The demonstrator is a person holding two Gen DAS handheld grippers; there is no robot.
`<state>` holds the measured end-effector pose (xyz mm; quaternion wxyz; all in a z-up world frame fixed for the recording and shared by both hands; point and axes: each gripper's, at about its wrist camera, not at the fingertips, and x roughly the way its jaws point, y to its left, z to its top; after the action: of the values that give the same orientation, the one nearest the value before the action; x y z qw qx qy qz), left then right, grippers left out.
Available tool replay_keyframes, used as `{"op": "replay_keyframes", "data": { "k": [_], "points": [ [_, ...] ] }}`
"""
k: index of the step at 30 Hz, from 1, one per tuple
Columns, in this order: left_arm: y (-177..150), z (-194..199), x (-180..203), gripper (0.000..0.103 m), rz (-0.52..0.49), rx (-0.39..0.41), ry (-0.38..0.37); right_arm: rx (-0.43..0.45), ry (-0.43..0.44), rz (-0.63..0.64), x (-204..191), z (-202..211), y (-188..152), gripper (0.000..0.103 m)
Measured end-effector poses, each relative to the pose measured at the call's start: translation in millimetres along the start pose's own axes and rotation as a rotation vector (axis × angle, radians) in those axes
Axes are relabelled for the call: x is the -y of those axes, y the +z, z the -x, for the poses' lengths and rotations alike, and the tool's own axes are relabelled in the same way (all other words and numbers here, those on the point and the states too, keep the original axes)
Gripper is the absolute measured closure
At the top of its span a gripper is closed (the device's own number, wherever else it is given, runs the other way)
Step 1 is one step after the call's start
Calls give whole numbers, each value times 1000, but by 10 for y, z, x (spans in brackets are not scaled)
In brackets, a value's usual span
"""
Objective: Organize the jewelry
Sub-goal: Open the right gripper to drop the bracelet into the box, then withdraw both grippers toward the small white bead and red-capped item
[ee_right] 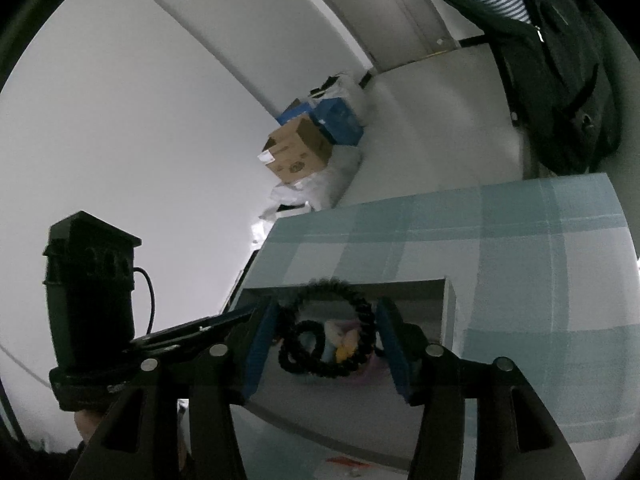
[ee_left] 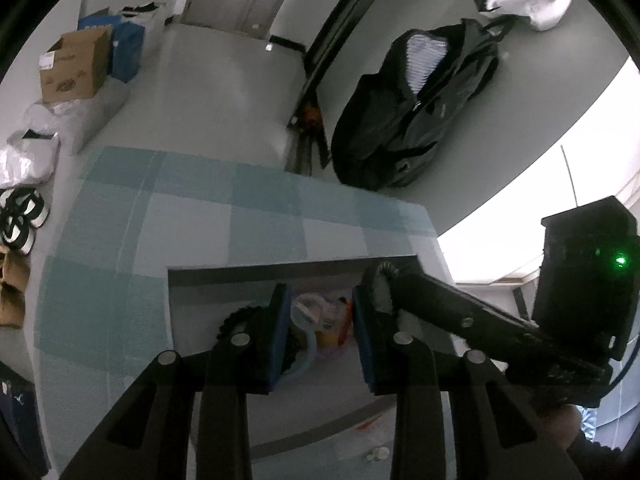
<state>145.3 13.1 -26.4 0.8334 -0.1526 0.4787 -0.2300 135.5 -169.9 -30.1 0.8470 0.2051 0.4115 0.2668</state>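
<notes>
Both grippers hang over an open grey box (ee_left: pixel 188 304) that sits on a table with a blue-and-white checked cloth (ee_left: pixel 140 216), close to the cloth's near edge. The left gripper (ee_left: pixel 320 334) points down into the box, its blue pads (ee_left: pixel 278 340) standing a moderate way apart. Between them, lower down in the box, lie small packets (ee_left: pixel 320 316) in clear wrap with yellow and pink showing; the pads are not pressing on them. A black beaded bracelet (ee_left: pixel 240 318) peeks out just left of the left pad, and whether it touches the finger I cannot tell.

Over in the right wrist view, the right gripper (ee_right: pixel 326 350) has its blue pads (ee_right: pixel 394 350) set fairly wide. Two black beaded rings sit between them: a larger ring (ee_right: pixel 360 320) and a smaller ring (ee_right: pixel 304 348), the small one overlapping the lower left of the large one. The rings nearly fill the gap between the pads, but whether the pads actually bear on them I cannot tell. Behind the rings, coloured bits lie on the box floor.

Each camera catches the other gripper reaching into the box from the side. Beyond the table's far edge, a black backpack (ee_left: pixel 420 112) rests on the floor, and a cardboard box (ee_left: pixel 76 68) stands by the wall.
</notes>
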Motion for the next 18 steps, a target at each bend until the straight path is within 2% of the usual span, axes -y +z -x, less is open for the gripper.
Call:
{"op": "replay_keyframes", "data": {
  "k": [2,4,8,18],
  "points": [
    [-11,-5,-33,66,23,-7,-17,3,-1,-1,6,19,-10,50],
    [-24,20,-55,52,41,6,-8,7,3,-1,3,31,-20,46],
    [-48,84,-66,51,50,33,-6,17,-8,3,-13,79,-40,45],
    [-130,247,-1,51,10,82,82,89,-34,8,-37,342,-65,38]
  ]
}}
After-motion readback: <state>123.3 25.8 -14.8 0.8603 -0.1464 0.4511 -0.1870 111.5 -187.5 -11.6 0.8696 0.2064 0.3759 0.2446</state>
